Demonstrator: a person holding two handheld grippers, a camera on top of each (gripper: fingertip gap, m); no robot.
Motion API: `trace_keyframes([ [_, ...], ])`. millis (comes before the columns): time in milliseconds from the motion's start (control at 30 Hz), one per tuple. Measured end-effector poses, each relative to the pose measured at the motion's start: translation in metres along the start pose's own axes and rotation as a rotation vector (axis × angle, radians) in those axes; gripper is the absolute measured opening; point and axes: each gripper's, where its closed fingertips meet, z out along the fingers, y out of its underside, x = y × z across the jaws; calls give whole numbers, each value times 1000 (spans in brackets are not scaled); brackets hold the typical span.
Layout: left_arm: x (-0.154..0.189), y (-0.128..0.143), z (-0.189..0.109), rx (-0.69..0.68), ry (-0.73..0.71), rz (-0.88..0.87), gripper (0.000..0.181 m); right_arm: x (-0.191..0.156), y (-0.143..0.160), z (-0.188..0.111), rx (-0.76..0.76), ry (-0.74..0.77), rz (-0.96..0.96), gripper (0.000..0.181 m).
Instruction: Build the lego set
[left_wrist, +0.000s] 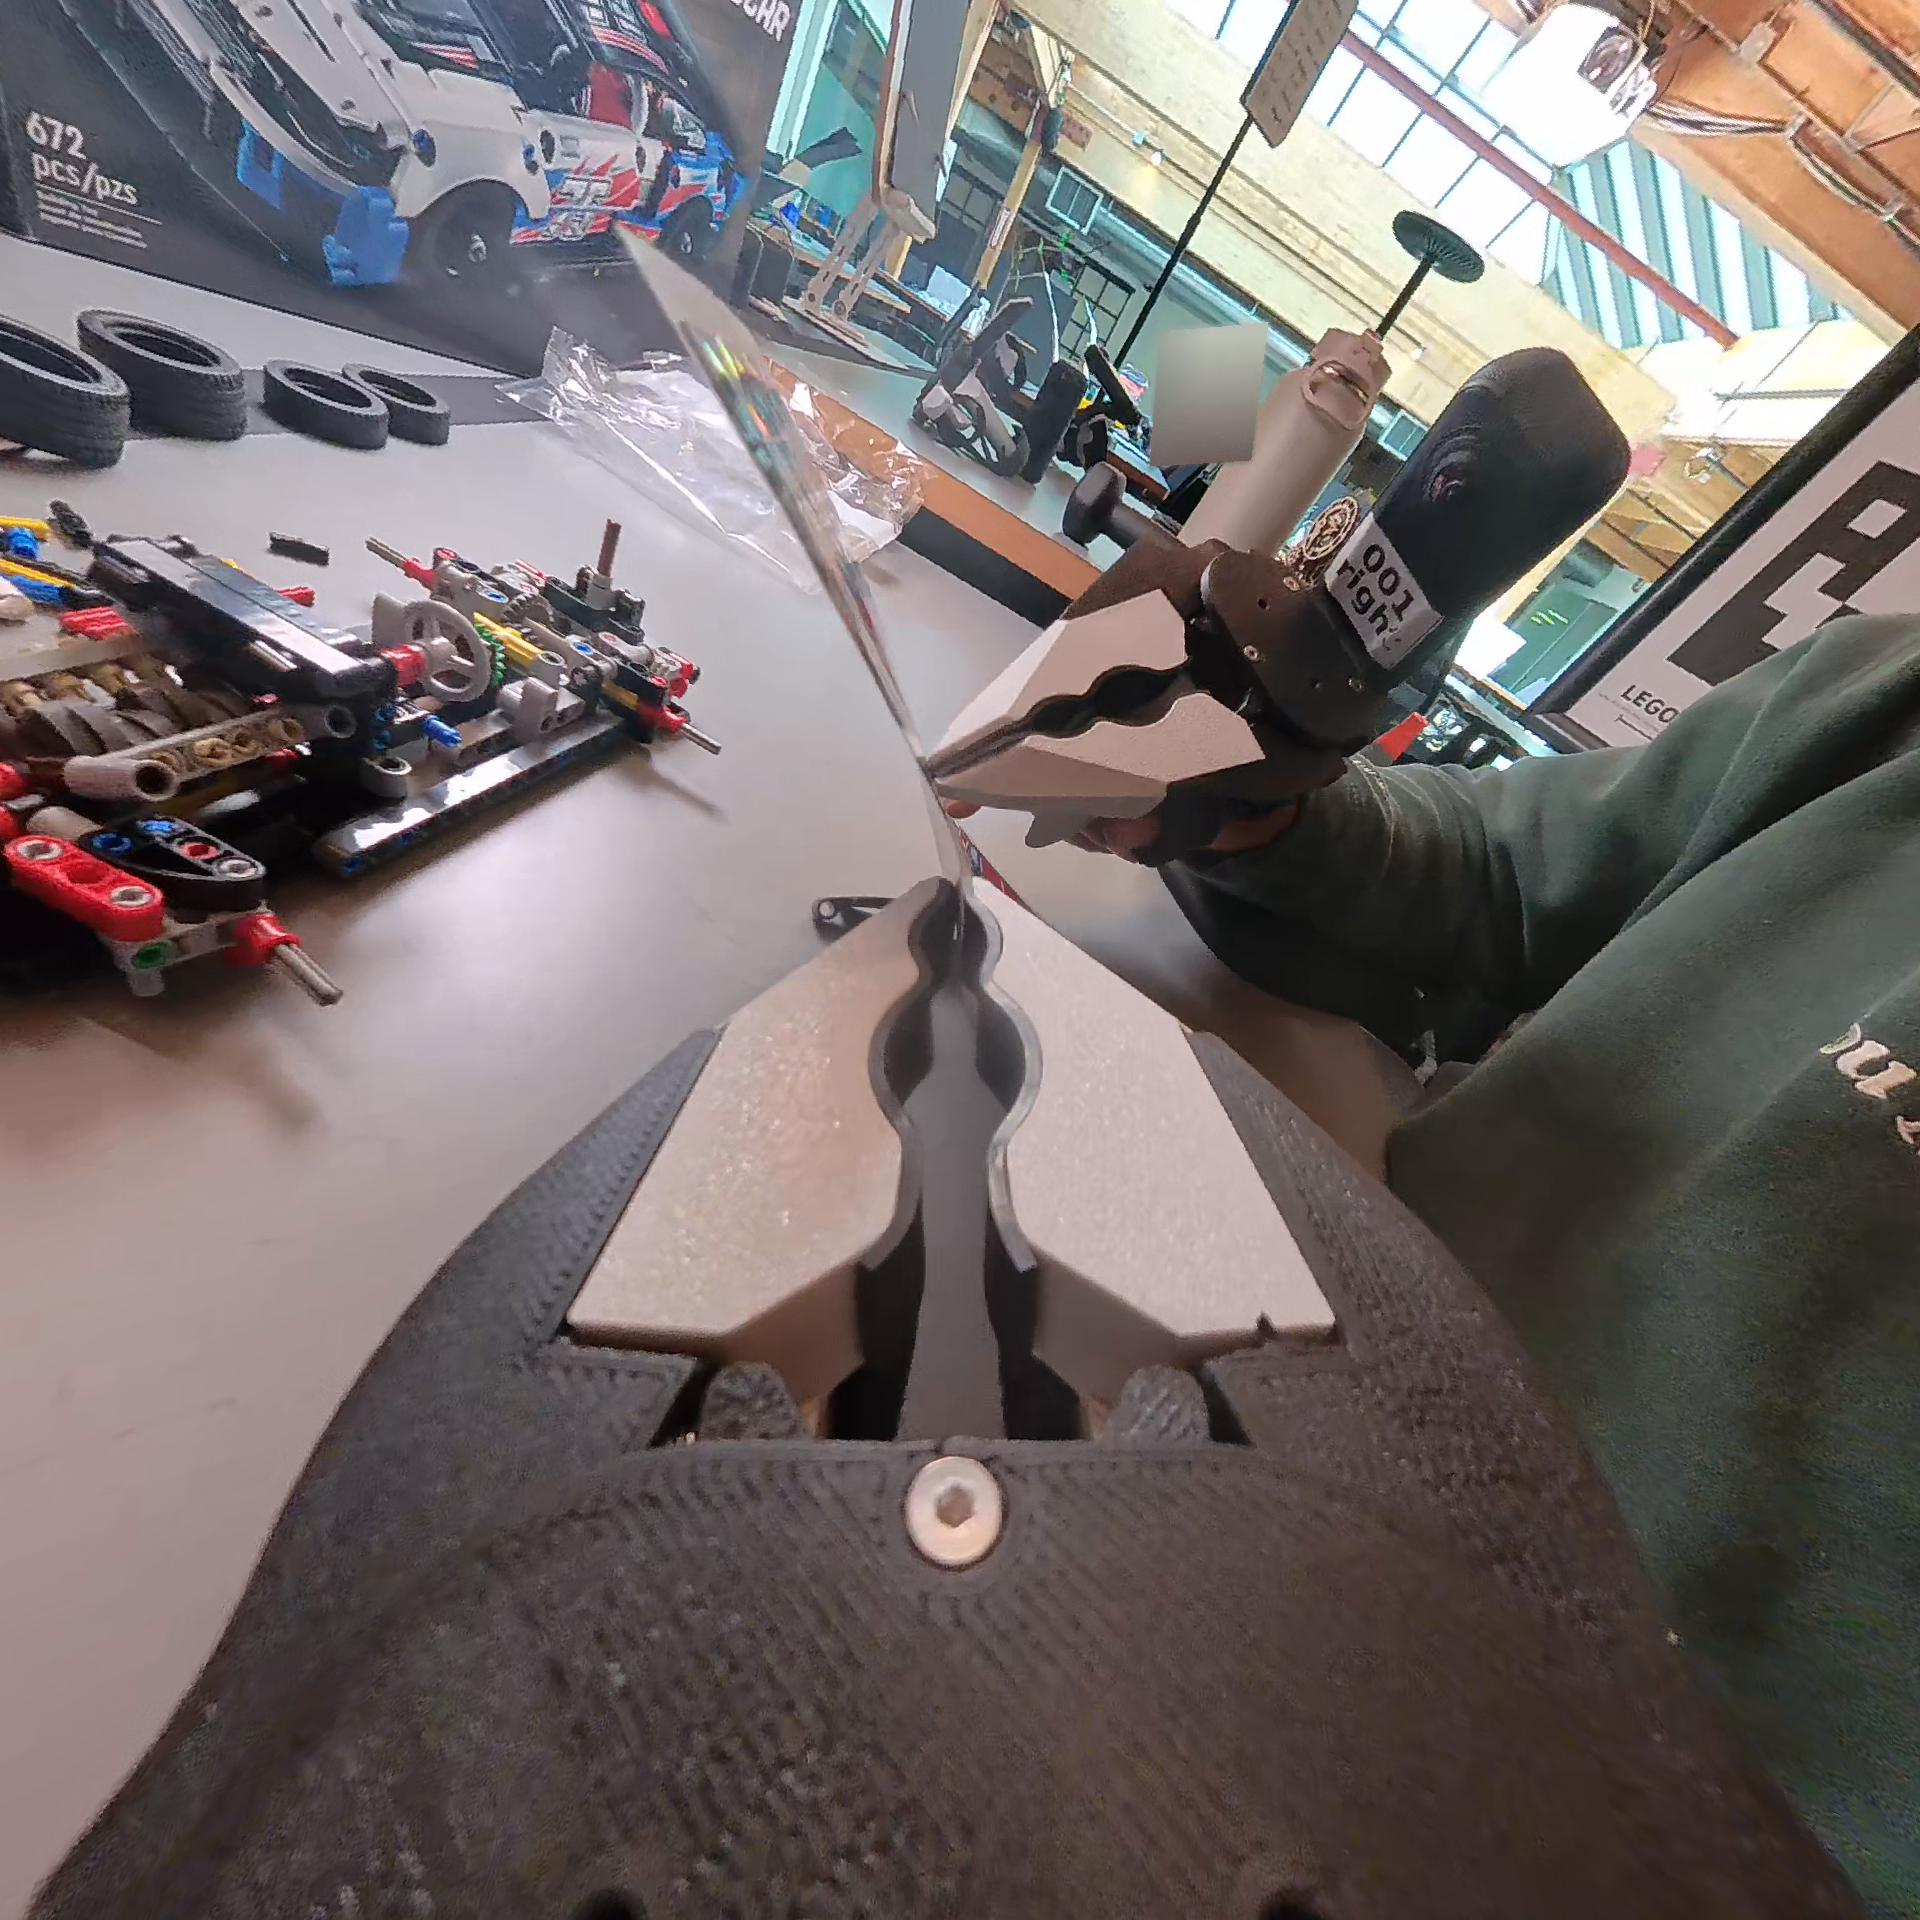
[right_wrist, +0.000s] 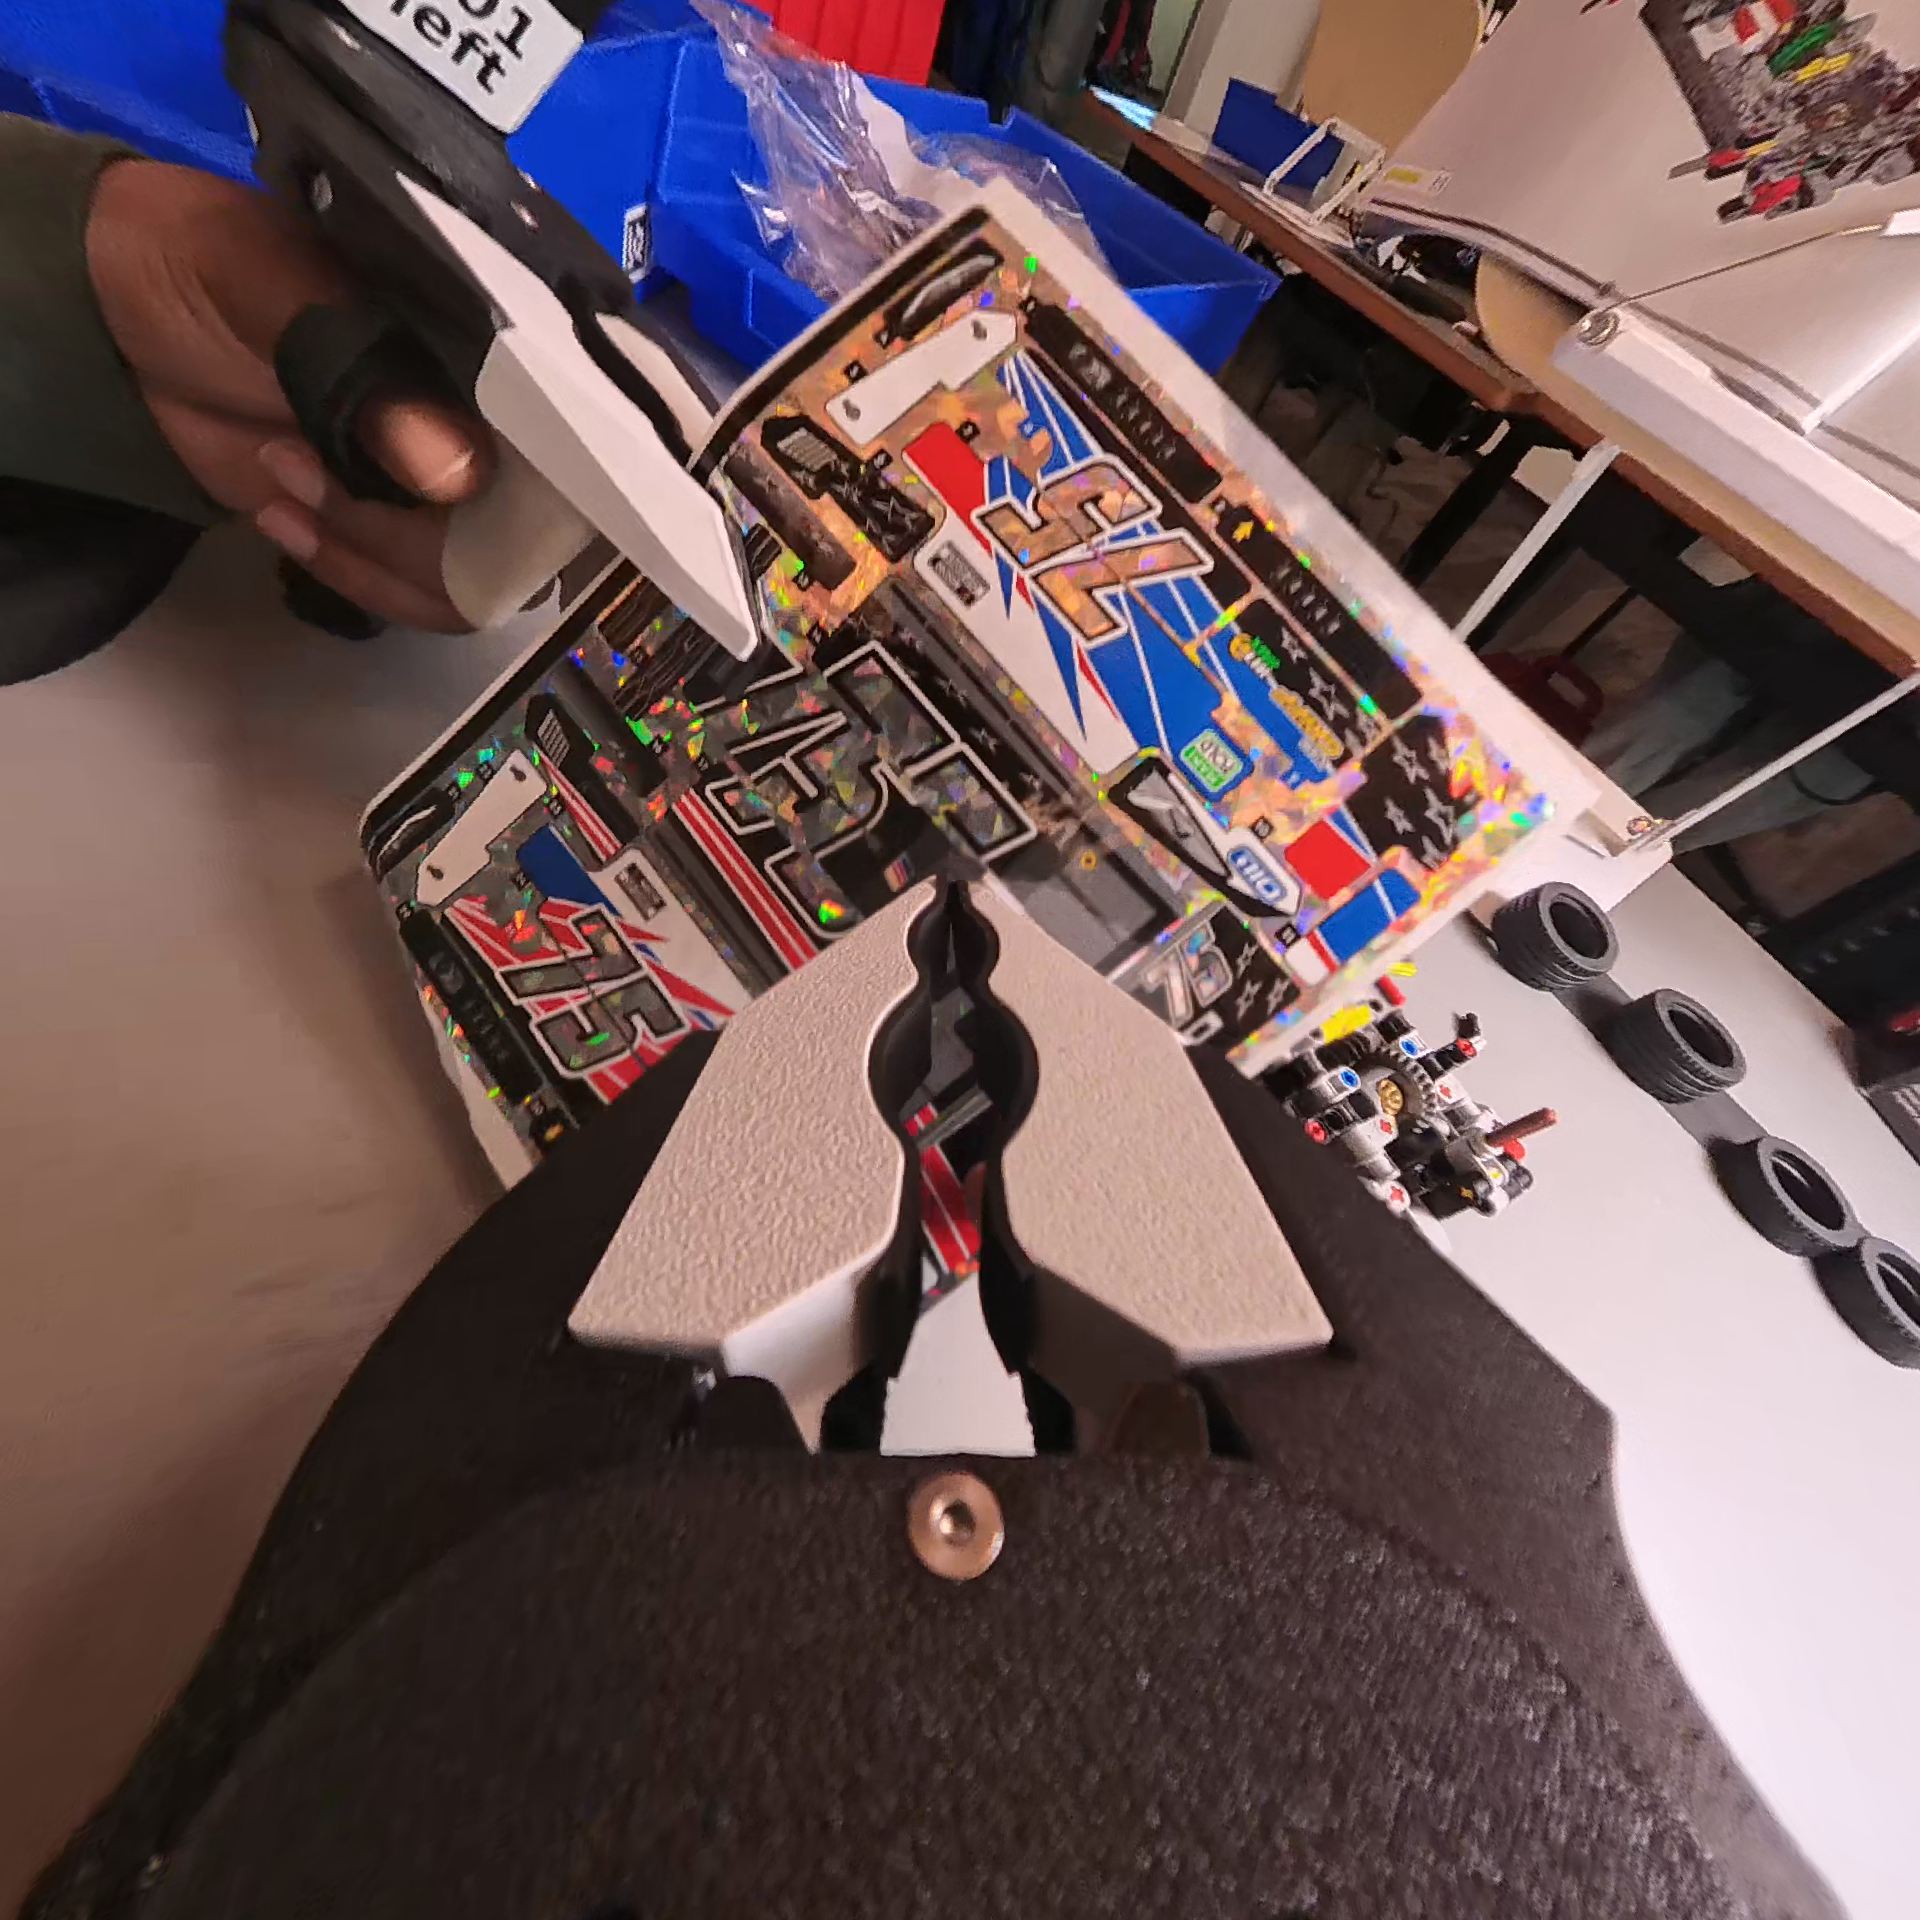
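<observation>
Honestly, with both the left gripper (left_wrist: 951, 914) and right gripper (right_wrist: 951, 899) pinching the sticker sheet (right_wrist: 1091, 644) above the chassis (left_wrist: 343, 717), I'd peel slowly.

table (left_wrist: 436, 1091): you are working on a pale grey top with a dark edge.
ceiling (left_wrist: 1766, 114): above you, exposed timber beams and bright skylight panes (left_wrist: 1455, 114).
far benches (left_wrist: 997, 488): behind your table, another dark bench with an orange edge.
side desk (right_wrist: 1455, 364): to your right, a wood-edged desk on black legs.
bins (right_wrist: 1091, 208): blue plastic, behind your table.
</observation>
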Motion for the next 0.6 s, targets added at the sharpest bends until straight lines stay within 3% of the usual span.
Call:
trace_keyframes([
  [600,-7,-1,-7,-2,1,-15,0,54,4,-19,10,161,54,0],
])
